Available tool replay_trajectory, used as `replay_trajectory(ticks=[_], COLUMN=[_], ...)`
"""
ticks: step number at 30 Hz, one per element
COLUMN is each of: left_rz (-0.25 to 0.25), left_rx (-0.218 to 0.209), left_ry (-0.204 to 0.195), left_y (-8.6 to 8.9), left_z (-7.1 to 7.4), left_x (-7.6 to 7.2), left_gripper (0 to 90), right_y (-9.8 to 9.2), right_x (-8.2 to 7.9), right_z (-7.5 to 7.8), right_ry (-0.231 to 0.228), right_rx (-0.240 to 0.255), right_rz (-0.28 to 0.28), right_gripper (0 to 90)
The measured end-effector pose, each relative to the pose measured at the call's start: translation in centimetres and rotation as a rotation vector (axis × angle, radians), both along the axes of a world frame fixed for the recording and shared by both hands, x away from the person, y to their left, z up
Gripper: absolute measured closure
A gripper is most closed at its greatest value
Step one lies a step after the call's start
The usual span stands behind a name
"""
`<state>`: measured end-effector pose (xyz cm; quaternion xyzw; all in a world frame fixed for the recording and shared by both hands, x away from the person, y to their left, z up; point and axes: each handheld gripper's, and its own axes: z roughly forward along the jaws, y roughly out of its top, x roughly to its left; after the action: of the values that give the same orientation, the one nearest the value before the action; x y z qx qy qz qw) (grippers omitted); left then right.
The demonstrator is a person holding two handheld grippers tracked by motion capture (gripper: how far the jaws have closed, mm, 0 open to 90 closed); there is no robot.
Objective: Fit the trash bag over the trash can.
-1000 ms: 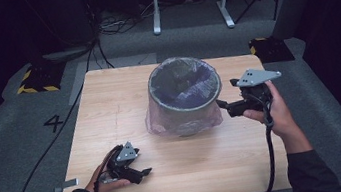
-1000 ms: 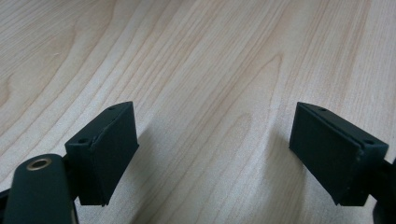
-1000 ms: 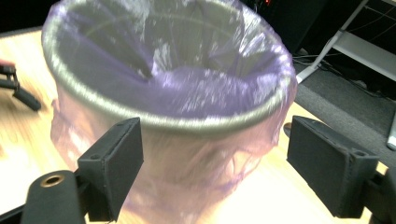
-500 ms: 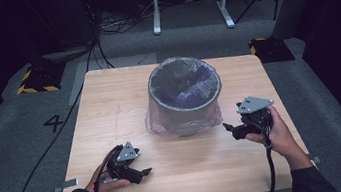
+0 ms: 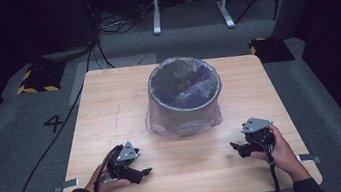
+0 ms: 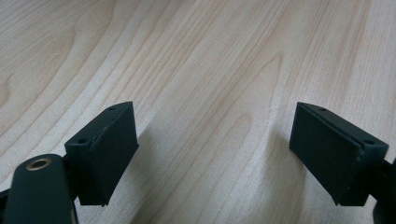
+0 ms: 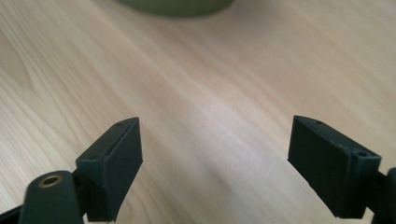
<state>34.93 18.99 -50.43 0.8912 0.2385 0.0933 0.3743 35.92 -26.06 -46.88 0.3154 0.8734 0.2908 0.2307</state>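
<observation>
1. On the wooden table [image 5: 110,109], mid-board: bin [image 5: 186,96] lined with a clear plastic bag [image 5: 154,123].
2. Nearer the person, well apart: left gripper [image 5: 141,173], right gripper [image 5: 236,148].
3. Seen close in both gripper views: jaws wide apart, empty, over bare wood.

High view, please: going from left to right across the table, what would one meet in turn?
Left gripper near the front edge → bin lined with a clear plastic bag in the middle of the wooden table → right gripper near the front right.

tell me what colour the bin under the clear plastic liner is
Grey-green round bin, clearest in the high view.
</observation>
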Motion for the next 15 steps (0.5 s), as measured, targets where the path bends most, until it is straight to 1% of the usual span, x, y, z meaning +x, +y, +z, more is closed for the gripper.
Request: replay_trajectory(ticks=[2,3,5,6,9,11,15], left_rz=[0.0,-0.001,0.0,-0.001,-0.001,-0.001,0.0], left_rx=[0.0,0.0,0.0,0.0,0.0,0.0,0.0], left_ry=[-0.001,-0.001,-0.001,-0.001,-0.001,-0.001,-0.001], left_y=[0.0,0.0,0.0,0.0,0.0,0.0,-0.1], left_z=[0.0,0.0,0.0,0.0,0.0,0.0,0.0], left_x=[0.0,0.0,0.0,0.0,0.0,0.1,0.1], left_gripper=[14.7,14.7,14.6,14.6,14.7,14.7,14.5], right_y=[-0.5,-0.8,-1.5,-1.8,-2.7,-3.4,-4.8], right_x=[-0.3,-0.5,-0.8,-1.1,-1.7,-2.1,-2.9], right_z=[-0.8,-1.1,-1.5,-1.8,-2.4,-2.8,-3.1], right_ry=[0.008,0.014,0.048,0.051,0.052,0.061,0.06], right_rx=[-0.011,-0.003,0.055,0.073,0.087,0.132,0.176], right_rz=[-0.01,-0.013,-0.016,-0.023,-0.041,-0.05,-0.079], right_gripper=[17.6,17.8,17.9,17.9,18.1,18.3,16.7])
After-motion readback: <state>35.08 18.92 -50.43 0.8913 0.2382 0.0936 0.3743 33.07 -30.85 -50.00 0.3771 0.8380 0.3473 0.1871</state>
